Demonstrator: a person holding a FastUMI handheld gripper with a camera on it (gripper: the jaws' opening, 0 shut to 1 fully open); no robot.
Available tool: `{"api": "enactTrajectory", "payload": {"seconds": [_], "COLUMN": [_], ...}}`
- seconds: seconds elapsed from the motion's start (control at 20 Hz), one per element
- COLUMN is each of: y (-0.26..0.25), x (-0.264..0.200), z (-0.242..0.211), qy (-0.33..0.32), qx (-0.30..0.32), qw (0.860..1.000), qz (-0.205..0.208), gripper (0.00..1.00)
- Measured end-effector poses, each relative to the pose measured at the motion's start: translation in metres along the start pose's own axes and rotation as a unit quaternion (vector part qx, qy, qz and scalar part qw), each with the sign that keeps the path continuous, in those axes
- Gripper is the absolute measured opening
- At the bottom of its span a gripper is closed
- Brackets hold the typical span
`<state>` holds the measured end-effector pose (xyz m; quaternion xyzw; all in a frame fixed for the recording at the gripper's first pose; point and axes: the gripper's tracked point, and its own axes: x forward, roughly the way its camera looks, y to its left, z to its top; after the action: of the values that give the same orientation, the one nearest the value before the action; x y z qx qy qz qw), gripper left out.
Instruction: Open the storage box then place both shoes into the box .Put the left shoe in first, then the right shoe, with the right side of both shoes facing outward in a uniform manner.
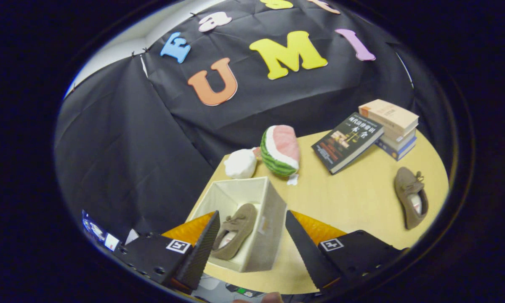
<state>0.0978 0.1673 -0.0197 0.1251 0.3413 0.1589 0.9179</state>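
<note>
The gripper (252, 240) hangs with fingers apart, empty, above the box (273, 210) holding one shoe (235, 231); the second shoe (410, 195) lies far right, lengthwise near-to-far.

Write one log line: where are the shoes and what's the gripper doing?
gripper: open, above box | open beige fabric storage box: holds one brown suede shoe | second brown suede shoe: on wooden table, outside box

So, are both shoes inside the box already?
No, one shoe lies in the box between the open fingers; the other shoe sits on the table near the books.
</note>
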Motion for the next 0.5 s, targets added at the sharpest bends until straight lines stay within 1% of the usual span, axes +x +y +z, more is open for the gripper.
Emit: {"api": "enactTrajectory", "payload": {"seconds": [0.1,0.3,0.4,0.5], "y": [-0.038,-0.129,-0.169,-0.211], "x": [-0.028,-0.066,-0.077,-0.080], "z": [0.005,0.031,0.028,0.018], "qy": [0.006,-0.024,-0.019,-0.002], "qx": [-0.005,-0.021,-0.019,-0.016], "qw": [1.000,0.996,0.994,0.992], "qz": [-0.017,-0.083,-0.104,-0.128], "gripper": [0.96,0.95,0.95,0.95]}}
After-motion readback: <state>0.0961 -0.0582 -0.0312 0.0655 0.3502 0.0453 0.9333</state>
